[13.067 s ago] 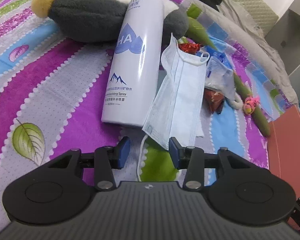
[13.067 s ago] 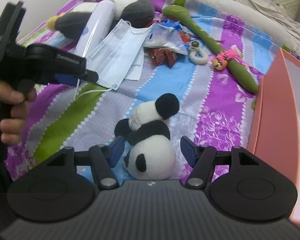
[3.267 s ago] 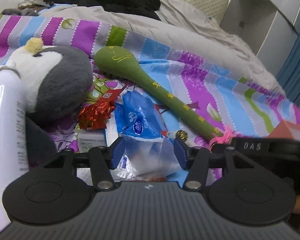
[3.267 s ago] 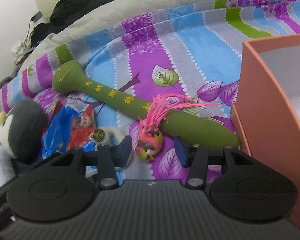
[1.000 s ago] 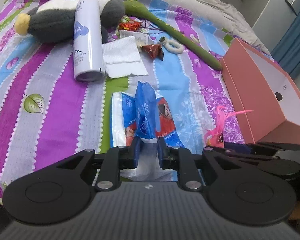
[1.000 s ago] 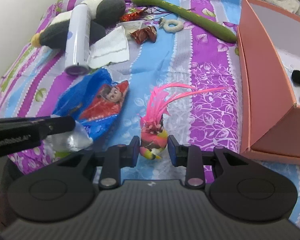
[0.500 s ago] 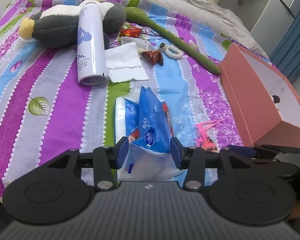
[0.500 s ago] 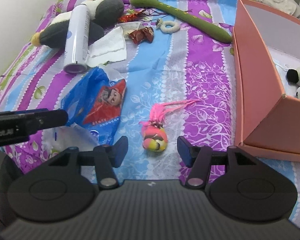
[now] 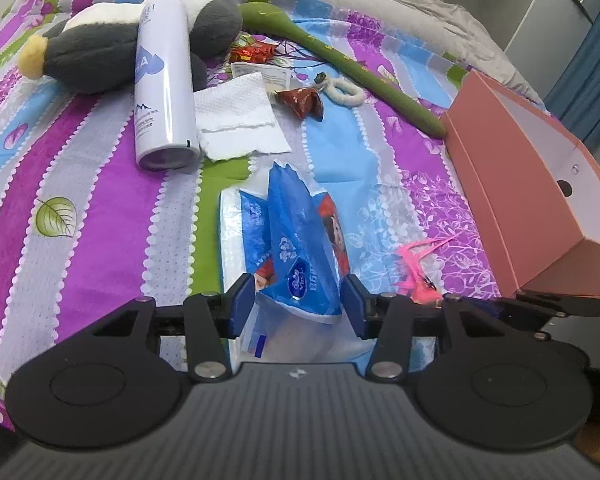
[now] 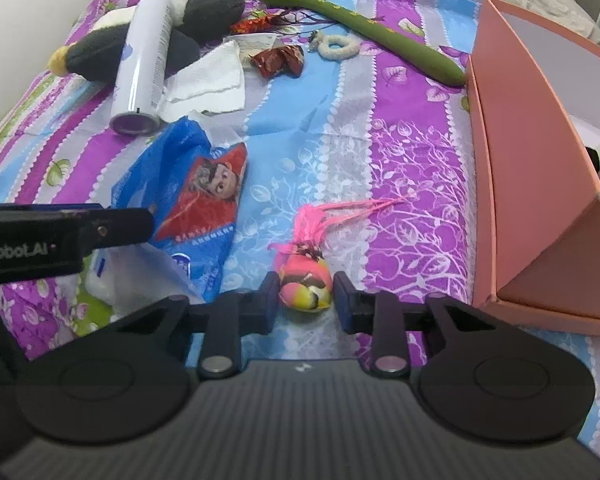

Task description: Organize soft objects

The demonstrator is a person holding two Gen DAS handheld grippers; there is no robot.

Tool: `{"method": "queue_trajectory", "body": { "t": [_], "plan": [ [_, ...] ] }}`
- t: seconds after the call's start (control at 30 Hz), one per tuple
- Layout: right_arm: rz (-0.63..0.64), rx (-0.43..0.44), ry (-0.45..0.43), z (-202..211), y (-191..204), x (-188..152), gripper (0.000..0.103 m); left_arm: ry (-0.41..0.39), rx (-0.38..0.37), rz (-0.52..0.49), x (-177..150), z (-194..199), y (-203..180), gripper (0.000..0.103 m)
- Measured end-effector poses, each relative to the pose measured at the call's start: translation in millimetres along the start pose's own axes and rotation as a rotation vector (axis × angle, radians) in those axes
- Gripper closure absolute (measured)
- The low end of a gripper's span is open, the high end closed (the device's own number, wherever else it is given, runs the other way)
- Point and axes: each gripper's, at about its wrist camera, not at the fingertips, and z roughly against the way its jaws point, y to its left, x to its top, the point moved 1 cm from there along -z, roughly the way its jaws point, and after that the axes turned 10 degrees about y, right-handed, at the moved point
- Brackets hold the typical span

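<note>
Now mid-regrasp: right gripper (image 10: pixel 305 294), jaws just closing, pinches the pink feathered toy (image 10: pixel 306 280) on the bedspread (image 10: pixel 400 184). Left gripper (image 9: pixel 299 306), just opened, straddles the blue tissue pack (image 9: pixel 296 248) unpinched. Next, probably lift the toy over into the pink box (image 10: pixel 540 184).

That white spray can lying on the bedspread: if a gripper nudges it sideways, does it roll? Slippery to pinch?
The white spray can lies on its side, round-bodied, so a sideways nudge would probably roll it, though the soft bedspread and the grey plush toy it leans on may damp that. Its glossy wall suggests a slippery pinch. It looks rigid, unlikely to deform.
</note>
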Motion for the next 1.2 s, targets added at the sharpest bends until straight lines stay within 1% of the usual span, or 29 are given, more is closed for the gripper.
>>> {"method": "queue_trajectory", "body": {
  "t": [0.17,0.2,0.27,0.33,0.43,0.53,0.77,1.0,1.13,1.2],
  "plan": [
    [-0.008,-0.010,-0.024,7.9,-3.2,-1.4,0.071,-0.002,0.023,-0.021,-0.2,-6.2,-5.4,0.050],
    [-0.009,-0.007,-0.025,8.8,-3.9,-1.3,0.071,0.002,0.036,-0.033,0.1,-8.3,-7.4,0.053],
    [-0.007,-0.009,-0.024,9.4,-4.9,-1.2,0.071,0.005,0.045,-0.042,-0.4,-10.9,-8.9,0.062],
    [-0.007,-0.009,-0.022,10.0,-5.3,-1.5,0.071,0.007,0.047,-0.048,-0.4,-13.8,-10.6,0.081],
    [-0.001,-0.005,-0.029,14.1,-4.5,-1.7,0.071,0.016,0.054,-0.053,-0.2,-16.8,-11.7,0.088],
    [0.012,0.007,-0.046,21.9,-3.1,-1.0,0.071,0.007,0.045,-0.053,0.8,-11.5,-12.9,0.091],
    [0.014,0.015,-0.100,48.1,-6.5,8.9,0.071,-0.027,0.030,-0.047,9.3,12.9,-17.7,0.092],
    [0.006,0.022,-0.200,92.7,-13.5,25.6,0.071,-0.088,-0.014,-0.067,30.0,55.5,-33.7,0.091],
    [0.008,0.015,-0.255,122.2,-19.6,35.0,0.071,-0.104,-0.039,-0.087,44.5,77.6,-46.8,0.091],
    [0.010,-0.002,-0.291,138.6,-23.2,40.6,0.071,-0.116,-0.057,-0.106,52.5,88.9,-55.8,0.091]
  ]
}}
